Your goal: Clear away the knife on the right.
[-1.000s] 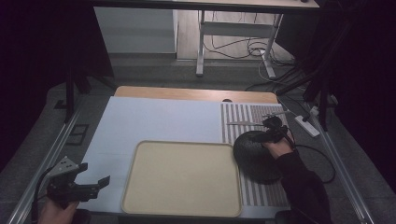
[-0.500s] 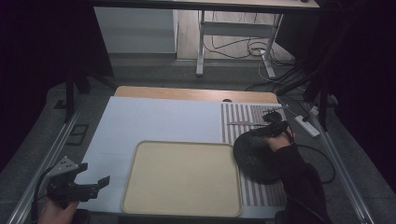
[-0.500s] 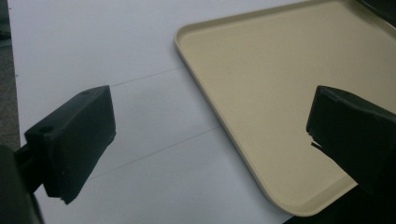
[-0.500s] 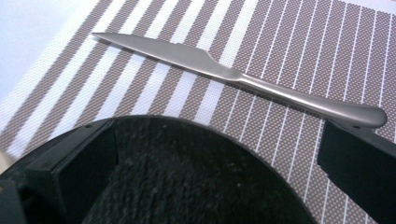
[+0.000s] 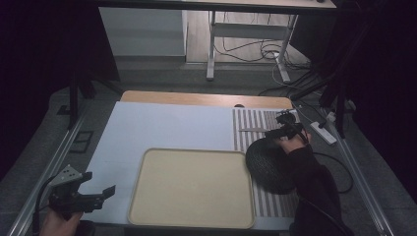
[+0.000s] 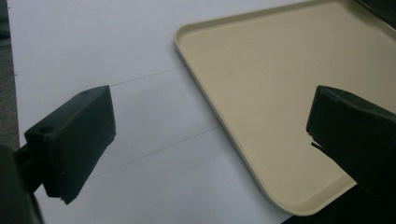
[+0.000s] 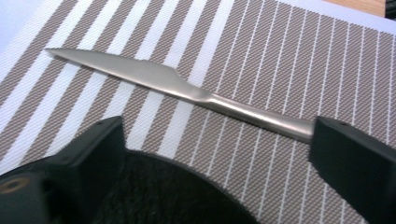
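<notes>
Knife [image 7: 187,88] flat on striped placemat [image 5: 255,128], just beyond black round plate [image 5: 270,164] on same mat. Right gripper [image 5: 282,132] over knife's handle end, jaws apart and just closing a little, nothing clamped. Beige tray [image 5: 192,187] left of placemat; left gripper [image 5: 96,194] beyond tray's left edge, jaws wide, empty.

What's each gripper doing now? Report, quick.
Left gripper: open, empty, above the tray's edge.
Right gripper: open, at the knife, not holding it.
</notes>
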